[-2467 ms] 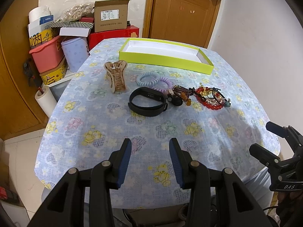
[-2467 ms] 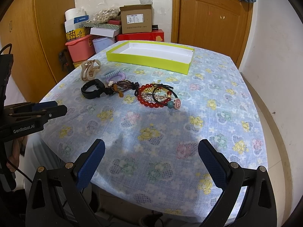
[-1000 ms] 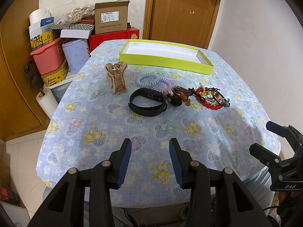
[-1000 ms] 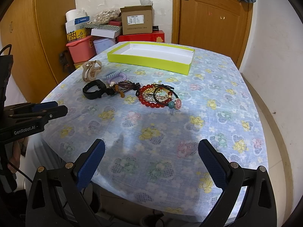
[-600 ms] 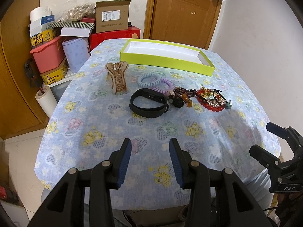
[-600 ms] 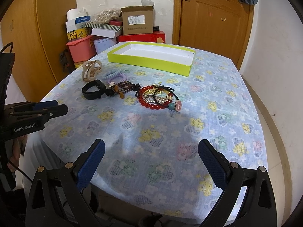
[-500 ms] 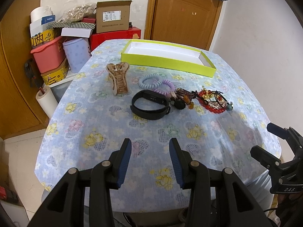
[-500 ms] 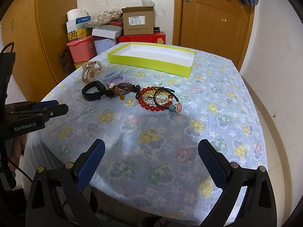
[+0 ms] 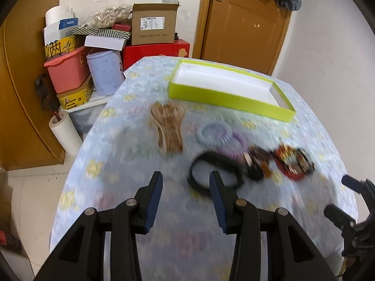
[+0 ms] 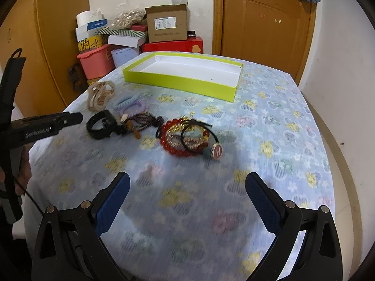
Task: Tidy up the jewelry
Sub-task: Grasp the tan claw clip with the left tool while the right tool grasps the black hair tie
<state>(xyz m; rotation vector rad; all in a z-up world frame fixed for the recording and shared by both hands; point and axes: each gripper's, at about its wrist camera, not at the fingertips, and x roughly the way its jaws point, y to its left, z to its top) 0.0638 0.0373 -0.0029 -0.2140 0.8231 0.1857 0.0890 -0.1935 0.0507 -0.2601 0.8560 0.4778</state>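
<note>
A row of jewelry lies on the floral tablecloth (image 10: 269, 121): a tan hair claw (image 9: 168, 126), blue and purple coil ties (image 9: 213, 137), a black wristband (image 9: 206, 175), a brown cord piece (image 10: 140, 119) and a red bead bracelet (image 10: 178, 145) with black hair ties. Behind them stands a lime tray (image 10: 178, 82) with a bare white inside. My left gripper (image 9: 186, 183) hovers over the cloth, its jaws opening with nothing between them. The wristband lies just past its right fingertip. My right gripper (image 10: 188, 180) is wide open, short of the bracelet.
Cardboard and red boxes (image 9: 152, 30), a pink tub (image 9: 68, 70) and a paper roll (image 9: 65, 132) crowd the floor beyond the table's left edge. A wooden door (image 10: 264, 21) stands behind. The table falls away at the right and near edges.
Both grippers have moved forward toward the jewelry. The left one has come close to the black wristband and its jaws stand slightly wider. The picture is now motion-blurred.
</note>
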